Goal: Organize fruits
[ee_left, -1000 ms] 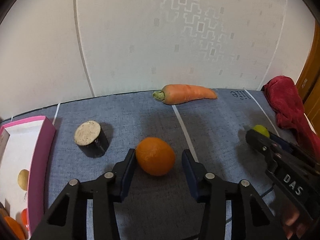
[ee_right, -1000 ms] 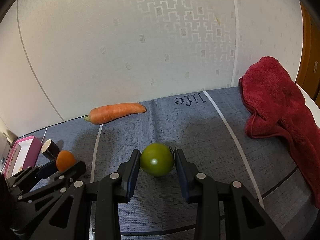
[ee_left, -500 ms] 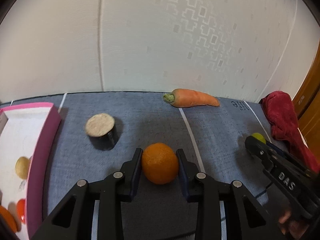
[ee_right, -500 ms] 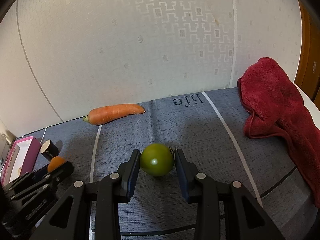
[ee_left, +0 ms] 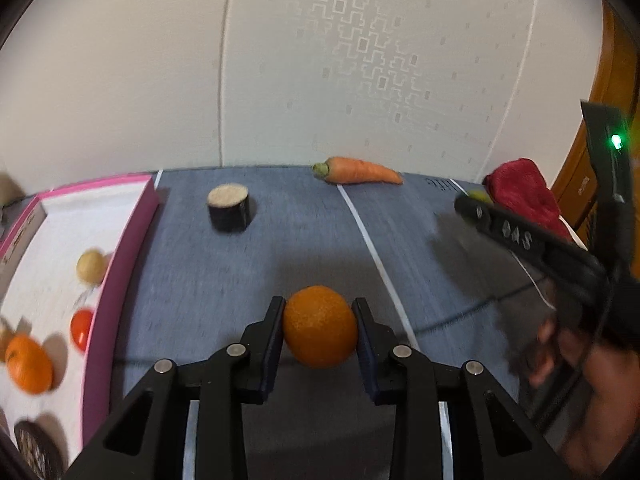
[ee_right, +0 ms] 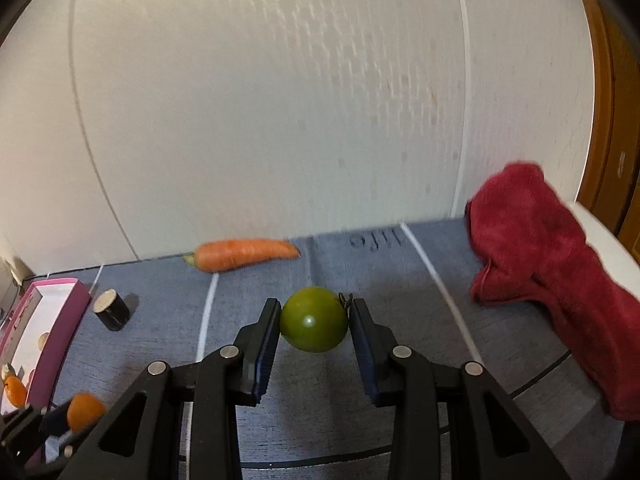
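Blue-grey worktop point(ee_left: 280, 248) against pale wall: left gripper point(ee_left: 319, 330) clamps an orange point(ee_left: 320, 326); right gripper point(ee_right: 314, 322) clamps a green fruit point(ee_right: 314, 319). Pink box point(ee_left: 120, 248) at 9 o'clock, carrot point(ee_right: 244, 254) at 12.

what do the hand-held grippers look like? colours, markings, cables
Both hand-held grippers, left and right, are matte black angular linkages with silver pivot pins and dark blue pads. The left view shows white "DAS" lettering, a green LED and thin cables on the right unit.

Orange fruit point(ee_left: 320, 326), green fruit point(ee_right: 314, 319), seemingly grey-blue cloth point(ee_left: 280, 248)
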`<control>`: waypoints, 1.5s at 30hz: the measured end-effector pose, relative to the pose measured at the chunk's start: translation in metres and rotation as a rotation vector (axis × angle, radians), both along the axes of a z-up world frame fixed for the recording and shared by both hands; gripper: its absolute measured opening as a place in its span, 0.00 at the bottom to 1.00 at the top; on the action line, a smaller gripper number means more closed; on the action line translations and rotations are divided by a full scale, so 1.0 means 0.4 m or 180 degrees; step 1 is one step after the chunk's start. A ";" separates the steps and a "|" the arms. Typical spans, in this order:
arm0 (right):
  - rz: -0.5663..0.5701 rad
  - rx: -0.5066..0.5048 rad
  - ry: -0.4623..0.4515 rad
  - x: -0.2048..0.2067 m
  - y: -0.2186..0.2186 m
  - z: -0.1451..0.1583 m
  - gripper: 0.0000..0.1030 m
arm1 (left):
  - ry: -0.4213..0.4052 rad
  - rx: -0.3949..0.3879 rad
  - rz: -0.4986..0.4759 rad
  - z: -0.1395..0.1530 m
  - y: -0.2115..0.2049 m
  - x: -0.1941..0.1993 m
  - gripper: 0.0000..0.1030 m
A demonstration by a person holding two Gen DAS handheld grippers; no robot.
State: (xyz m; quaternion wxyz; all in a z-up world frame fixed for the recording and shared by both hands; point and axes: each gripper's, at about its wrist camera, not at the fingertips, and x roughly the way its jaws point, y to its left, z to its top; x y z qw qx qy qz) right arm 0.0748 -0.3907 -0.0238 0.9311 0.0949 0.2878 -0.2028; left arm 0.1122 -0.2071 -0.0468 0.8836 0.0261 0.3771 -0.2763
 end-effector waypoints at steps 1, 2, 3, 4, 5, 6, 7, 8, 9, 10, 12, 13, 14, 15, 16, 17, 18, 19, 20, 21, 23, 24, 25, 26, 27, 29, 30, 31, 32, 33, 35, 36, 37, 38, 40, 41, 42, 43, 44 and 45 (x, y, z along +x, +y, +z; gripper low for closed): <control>0.0007 -0.0059 -0.0030 -0.002 0.008 0.005 0.35 | 0.0013 -0.0005 0.0000 -0.001 0.011 -0.010 0.33; 0.0022 -0.0126 -0.0057 -0.005 0.019 0.009 0.35 | 0.0028 -0.0014 0.0002 -0.002 0.022 -0.019 0.33; 0.0038 -0.0172 -0.0062 -0.007 0.028 0.011 0.35 | 0.0039 -0.0027 0.0003 -0.003 0.033 -0.028 0.33; 0.0056 -0.0200 -0.0049 -0.005 0.032 0.012 0.35 | 0.0044 -0.0035 0.0005 -0.001 0.044 -0.035 0.33; 0.0080 -0.0217 -0.0019 -0.002 0.037 0.010 0.35 | 0.0040 -0.0040 0.0006 0.002 0.059 -0.044 0.33; 0.0106 -0.0216 0.0041 0.005 0.041 0.005 0.35 | 0.0031 -0.0043 0.0005 0.005 0.066 -0.049 0.33; 0.0121 -0.0213 0.0085 0.009 0.045 0.002 0.35 | 0.0012 -0.0043 0.0010 0.009 0.079 -0.056 0.33; 0.0141 -0.0207 0.0119 0.010 0.051 0.000 0.35 | -0.0007 -0.0049 0.0017 0.014 0.089 -0.060 0.33; 0.0158 -0.0193 0.0139 0.009 0.055 -0.002 0.35 | -0.0030 -0.0061 0.0029 0.020 0.102 -0.064 0.33; 0.0171 -0.0173 0.0159 0.007 0.062 -0.005 0.35 | -0.0042 -0.0074 0.0036 0.026 0.112 -0.066 0.33; 0.0204 -0.0089 0.0194 -0.006 0.081 -0.012 0.35 | -0.0072 -0.0114 0.0058 0.039 0.138 -0.071 0.33; 0.0226 -0.0052 0.0202 -0.008 0.090 -0.015 0.35 | -0.0086 -0.0119 0.0073 0.045 0.151 -0.073 0.33; 0.0258 -0.0026 0.0217 -0.011 0.103 -0.017 0.35 | -0.0096 -0.0134 0.0093 0.052 0.166 -0.075 0.33; 0.0301 -0.0013 0.0234 -0.015 0.121 -0.018 0.35 | -0.0103 -0.0147 0.0107 0.055 0.176 -0.074 0.33; 0.0338 -0.0003 0.0239 -0.018 0.137 -0.017 0.35 | -0.0112 -0.0157 0.0127 0.059 0.187 -0.075 0.33; 0.0390 0.0019 0.0240 -0.021 0.155 -0.016 0.35 | -0.0117 -0.0173 0.0155 0.063 0.201 -0.075 0.33; 0.0428 0.0039 0.0243 -0.023 0.169 -0.015 0.35 | -0.0120 -0.0192 0.0183 0.067 0.215 -0.073 0.33; 0.0476 0.0059 0.0245 -0.026 0.189 -0.014 0.35 | -0.0123 -0.0206 0.0208 0.070 0.227 -0.074 0.33; 0.0509 0.0073 0.0245 -0.027 0.206 -0.013 0.35 | -0.0128 -0.0217 0.0236 0.073 0.242 -0.075 0.33; 0.0537 0.0086 0.0241 -0.028 0.219 -0.011 0.35 | -0.0136 -0.0219 0.0264 0.076 0.257 -0.075 0.33; 0.0633 0.0124 0.0235 -0.031 0.255 -0.008 0.35 | -0.0156 -0.0219 0.0291 0.082 0.281 -0.076 0.33; 0.0676 0.0126 0.0237 -0.032 0.275 -0.005 0.35 | -0.0169 -0.0213 0.0306 0.084 0.293 -0.076 0.33; 0.0712 0.0132 0.0236 -0.033 0.290 -0.003 0.35 | -0.0184 -0.0207 0.0327 0.088 0.302 -0.076 0.33; 0.0759 0.0146 0.0231 -0.032 0.306 -0.001 0.35 | -0.0201 -0.0207 0.0351 0.092 0.317 -0.077 0.33; 0.0810 0.0152 0.0227 -0.030 0.326 0.000 0.35 | -0.0221 -0.0205 0.0378 0.096 0.331 -0.078 0.33; 0.0885 0.0149 0.0222 -0.027 0.358 0.002 0.35 | -0.0247 -0.0203 0.0447 0.100 0.358 -0.074 0.33; 0.0932 0.0161 0.0219 -0.025 0.377 0.004 0.35 | -0.0252 -0.0213 0.0477 0.103 0.375 -0.073 0.33; 0.0974 0.0175 0.0215 -0.024 0.395 0.007 0.35 | -0.0260 -0.0217 0.0513 0.105 0.392 -0.071 0.33; 0.0995 0.0182 0.0214 -0.020 0.405 0.007 0.35 | -0.0265 -0.0220 0.0542 0.106 0.406 -0.069 0.33; 0.1037 0.0195 0.0209 -0.018 0.421 0.010 0.35 | -0.0268 -0.0221 0.0573 0.106 0.419 -0.067 0.33; 0.1105 0.0207 0.0201 -0.016 0.446 0.016 0.35 | -0.0269 -0.0219 0.0633 0.105 0.447 -0.063 0.33; 0.1142 0.0203 0.0198 -0.013 0.462 0.019 0.35 | -0.0267 -0.0212 0.0679 0.103 0.464 -0.060 0.33; 0.1167 0.0202 0.0192 -0.013 0.473 0.022 0.35 | -0.0261 -0.0212 0.0713 0.102 0.477 -0.058 0.33; 0.1208 0.0204 0.0185 -0.008 0.489 0.024 0.35 | -0.0243 -0.0225 0.0753 0.100 0.493 -0.053 0.33; 0.1266 0.0211 0.0184 -0.004 0.514 0.028 0.35 | -0.0226 -0.0224 0.0818 0.095 0.520 -0.046 0.33; 0.1287 0.0218 0.0182 -0.002 0.520 0.029 0.35 | -0.0232 -0.0213 0.0853 0.093 0.534 -0.042 0.33; 0.1323 0.0232 0.0182 0.001 0.532 0.031 0.35 | -0.0227 -0.0203 0.0869 0.091 0.541 -0.035 0.33; 0.1352 0.0240 0.0184 0.004 0.543 0.032 0.35 | -0.0220 -0.0185 0.0880 0.088 0.551 -0.028 0.33; 0.1392 0.0239 0.0189 0.005 0.559 0.034 0.35 | -0.0217 -0.0155 0.0907 0.085 0.561 -0.021 0.33; 0.1418 0.0237 0.0193 0.007 0.567 0.034 0.35 | -0.0209 -0.0135 0.0926 0.082 0.572 -0.013 0.33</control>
